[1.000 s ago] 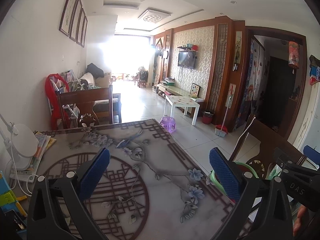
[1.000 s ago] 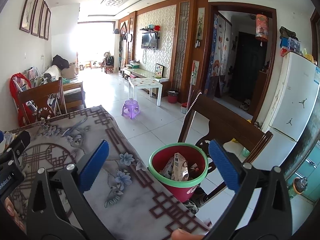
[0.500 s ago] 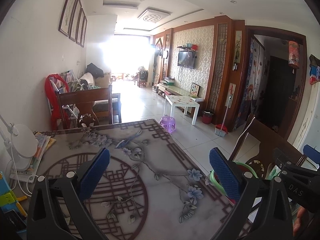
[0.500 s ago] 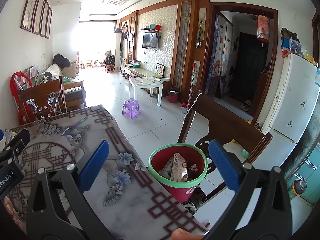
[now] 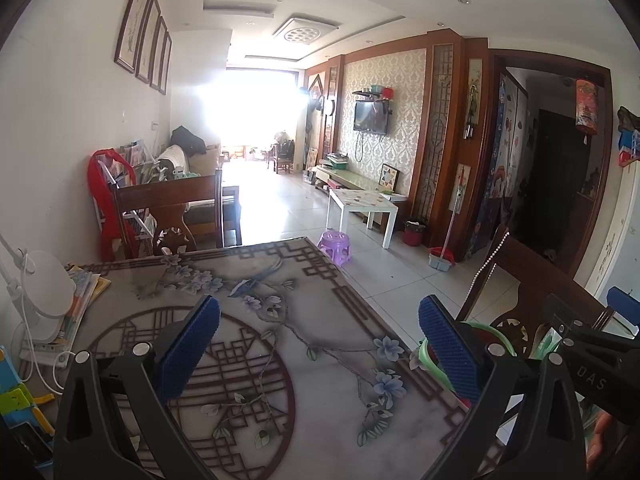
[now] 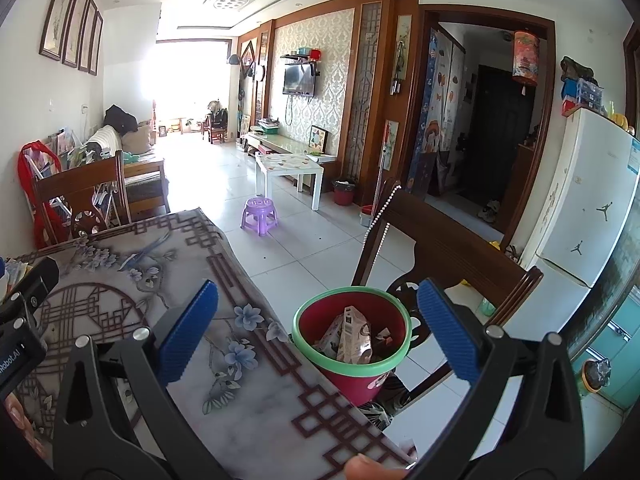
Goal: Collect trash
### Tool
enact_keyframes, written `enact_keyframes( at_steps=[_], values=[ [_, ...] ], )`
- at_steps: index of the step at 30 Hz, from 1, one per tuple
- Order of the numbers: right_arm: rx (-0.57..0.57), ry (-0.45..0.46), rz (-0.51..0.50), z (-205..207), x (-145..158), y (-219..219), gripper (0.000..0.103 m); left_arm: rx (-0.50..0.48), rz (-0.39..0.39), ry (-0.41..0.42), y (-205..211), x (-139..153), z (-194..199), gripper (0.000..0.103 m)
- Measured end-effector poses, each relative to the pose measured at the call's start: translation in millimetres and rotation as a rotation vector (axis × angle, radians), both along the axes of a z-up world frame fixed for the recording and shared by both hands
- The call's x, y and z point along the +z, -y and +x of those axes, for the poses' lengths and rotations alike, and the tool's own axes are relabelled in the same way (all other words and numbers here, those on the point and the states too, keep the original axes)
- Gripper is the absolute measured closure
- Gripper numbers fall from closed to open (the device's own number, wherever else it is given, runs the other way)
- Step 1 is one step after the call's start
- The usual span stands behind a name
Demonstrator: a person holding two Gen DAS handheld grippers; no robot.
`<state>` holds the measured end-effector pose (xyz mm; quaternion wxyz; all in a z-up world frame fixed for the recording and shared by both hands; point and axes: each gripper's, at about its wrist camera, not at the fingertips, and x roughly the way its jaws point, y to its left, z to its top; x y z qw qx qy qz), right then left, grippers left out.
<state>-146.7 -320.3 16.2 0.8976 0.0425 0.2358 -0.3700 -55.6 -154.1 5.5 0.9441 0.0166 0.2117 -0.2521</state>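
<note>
**Both my grippers empty over the table, trash sitting in the bin**

The table (image 5: 280,360) fills the lower half of both views. Its patterned top, with brown lattice and blue flowers, looks bare of litter where I can see it. My guess is that collecting here is close to done.

A wooden chair (image 6: 460,256) stands at the table's right edge, at about 3 o'clock in the right wrist view. It seems to serve as a perch, as the bin appears to rest on its seat, though the base is hidden.

The bin (image 6: 352,376) is red with a green rim. It sits just beside the table edge, at about 5 o'clock from the centre of that view. Placed there, I judge, so that scraps can be dropped in straight from the tabletop. Inside lies the trash (image 6: 352,336), crumpled packets and wrappers.

My right gripper (image 6: 318,332) is spread wide and grasps nothing. It frames the bin between its blue pads, hovering above the rim.

My left gripper (image 5: 320,344) is likewise spread and empty, held over the table's middle. At 9 o'clock in its view, a white lamp (image 5: 48,292) rests on stacked books (image 5: 78,308) by the wall, not litter as far as I can tell.
</note>
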Motion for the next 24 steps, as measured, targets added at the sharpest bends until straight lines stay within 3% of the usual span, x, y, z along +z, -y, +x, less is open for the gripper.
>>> enact_keyframes(
  at_steps=[24],
  values=[
    [0.01, -0.047, 0.008, 16, -8, 4, 0.005, -0.001, 0.004, -0.056, 2, -11, 18, 0.008]
  ],
)
